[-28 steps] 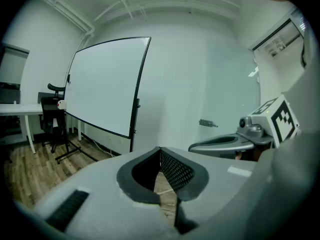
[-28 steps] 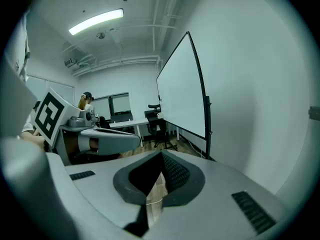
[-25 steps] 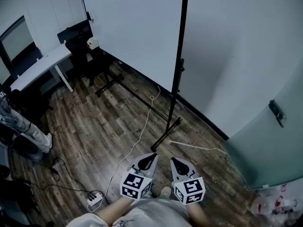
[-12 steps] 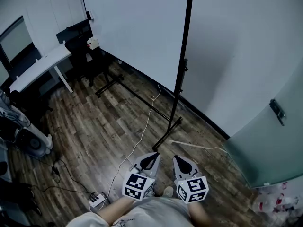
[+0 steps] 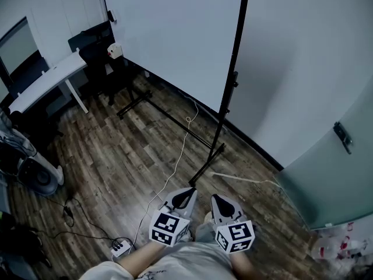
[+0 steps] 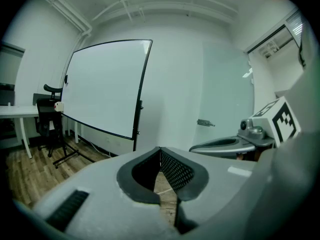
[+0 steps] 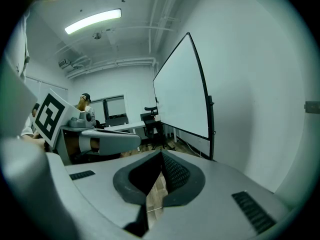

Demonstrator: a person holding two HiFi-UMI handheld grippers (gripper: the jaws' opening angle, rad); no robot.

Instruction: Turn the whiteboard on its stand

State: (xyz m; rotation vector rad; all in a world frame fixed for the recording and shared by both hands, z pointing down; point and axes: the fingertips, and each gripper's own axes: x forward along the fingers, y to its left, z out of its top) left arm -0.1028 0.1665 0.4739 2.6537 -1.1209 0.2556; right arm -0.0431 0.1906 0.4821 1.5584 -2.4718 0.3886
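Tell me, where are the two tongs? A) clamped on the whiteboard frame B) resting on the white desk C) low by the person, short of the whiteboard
C: the left tongs and right tongs hang low, with wooden floor between them and the whiteboard.

Surface notes, room and tools.
Whiteboard: smooth white panel; stand black, metal-looking. Floor: wood-grain planks, slight sheen. Left gripper, right gripper: matt grey plastic, dimpled dark pads.

Item: whiteboard, large, white, blank, black-edged, upright. Mounted on stand: black posts, low crossbar, feet resting on wood floor, close beside white wall.
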